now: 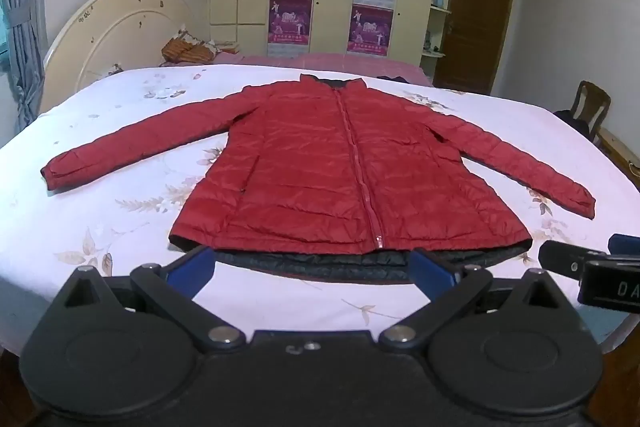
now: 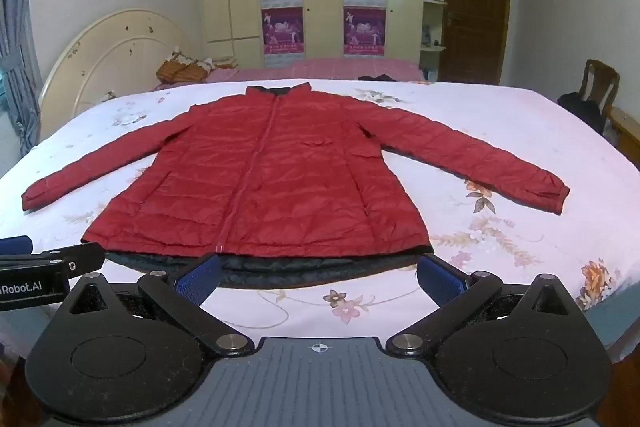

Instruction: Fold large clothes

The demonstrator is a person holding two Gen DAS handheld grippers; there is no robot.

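A red quilted jacket (image 1: 320, 163) (image 2: 272, 179) lies flat and zipped on the bed, front up, both sleeves spread out to the sides, collar at the far end. Its dark lining (image 1: 312, 263) shows along the near hem. My left gripper (image 1: 312, 271) hovers wide open just before the hem, nothing between its blue pads (image 1: 190, 269). My right gripper (image 2: 320, 277) is also wide open and holds nothing, near the hem right of the zip. Each gripper's tip shows at the edge of the other's view: the right one (image 1: 592, 267), the left one (image 2: 48, 259).
The bed has a white floral sheet (image 1: 100, 227) (image 2: 520, 227). A cream headboard (image 1: 116, 27) stands at the far left, with a pink bed (image 2: 320, 69) and a wardrobe behind. A wooden chair (image 2: 600, 83) with dark clothing sits at the right.
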